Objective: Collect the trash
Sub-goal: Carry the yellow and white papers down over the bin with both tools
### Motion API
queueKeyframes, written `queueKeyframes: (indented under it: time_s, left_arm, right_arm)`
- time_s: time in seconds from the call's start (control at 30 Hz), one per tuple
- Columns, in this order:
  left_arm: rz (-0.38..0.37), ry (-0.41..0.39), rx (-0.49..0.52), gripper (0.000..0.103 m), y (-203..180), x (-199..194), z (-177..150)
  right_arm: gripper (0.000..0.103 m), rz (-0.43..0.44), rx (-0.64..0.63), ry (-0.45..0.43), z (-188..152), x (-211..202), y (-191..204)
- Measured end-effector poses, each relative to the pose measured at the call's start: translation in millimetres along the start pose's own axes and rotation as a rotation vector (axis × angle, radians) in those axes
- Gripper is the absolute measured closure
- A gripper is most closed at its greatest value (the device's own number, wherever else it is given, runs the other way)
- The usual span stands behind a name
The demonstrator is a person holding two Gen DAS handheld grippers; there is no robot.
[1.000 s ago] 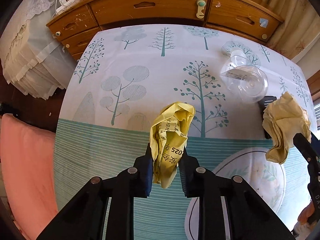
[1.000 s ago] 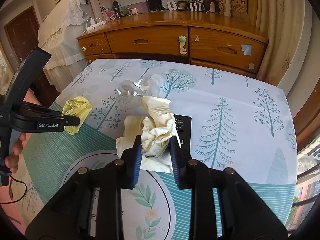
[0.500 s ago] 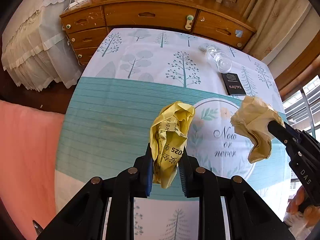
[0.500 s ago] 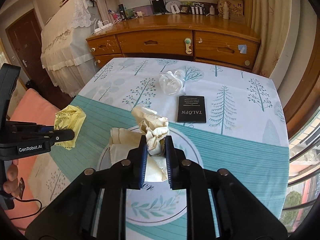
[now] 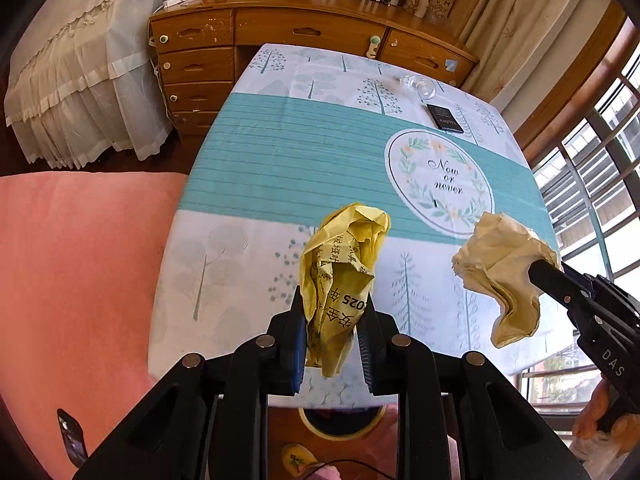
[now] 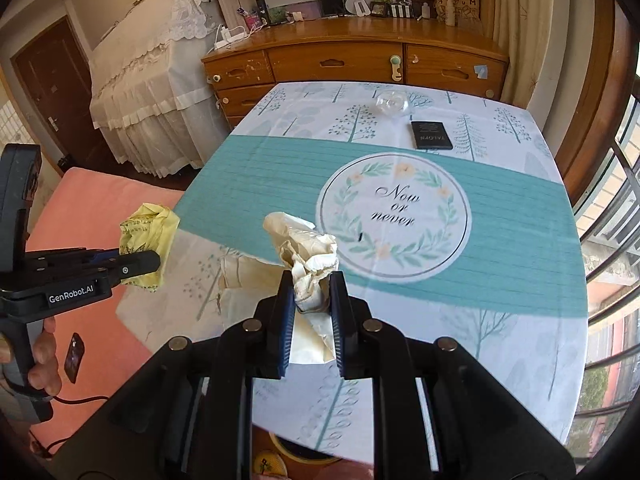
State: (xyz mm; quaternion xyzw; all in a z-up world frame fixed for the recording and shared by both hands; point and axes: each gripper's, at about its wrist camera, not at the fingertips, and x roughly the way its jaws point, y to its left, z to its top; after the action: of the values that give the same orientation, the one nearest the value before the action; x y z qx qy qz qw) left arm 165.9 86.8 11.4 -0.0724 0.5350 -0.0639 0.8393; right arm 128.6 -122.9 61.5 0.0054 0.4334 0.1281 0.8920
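The left gripper [image 5: 334,330] pinches a crumpled yellow wrapper [image 5: 344,276] between its pads, and the right gripper [image 6: 312,304] pinches a cream paper wad [image 6: 306,252]; both loads hang in the air above the near edge of the table [image 5: 280,168]. Below that edge, between the arms of each gripper, a dark round opening with a yellow rim shows, probably a bin [image 5: 340,424], though most of it is hidden. The wrapper is gripped low with most of its bulk above the jaws, so it looks secure. The wad is riskier: only a thin twisted neck sits between the pads, while a loose sheet trails below and to the left, and that sheet could snag on the table edge or tear free. Light paper may also cling to a pad on release, or drift and miss the bin if let go too high or off centre. The two grippers are near each other, so crowding the same opening could make them knock together. A clear cup [image 6: 392,104] and a black box [image 6: 432,136] lie at the far end, not yet collected.
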Motion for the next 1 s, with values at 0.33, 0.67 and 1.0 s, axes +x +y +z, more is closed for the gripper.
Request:
queueKeyframes:
  time_s: [0.33,0.67,1.0]
  left_arm:
    - [-0.032,0.062,0.07,0.081,33.1,-35.2,-115.6]
    - [-0.039,0.157,0.071,0.081,24.6,10.3,-176.9]
    - [-0.047,0.26,0.074,0.081,7.1,120.2,-238.9]
  right_arm:
    - [0.089,0.018,-0.021,0.049,-103.6,-41.4,102.6]
    - [0.089,-0.045,-0.056,0.21,-188.7,-17.3,111.9]
    - [0.089,-0.14,-0.004,0.324,-282.9,64.5,62.1]
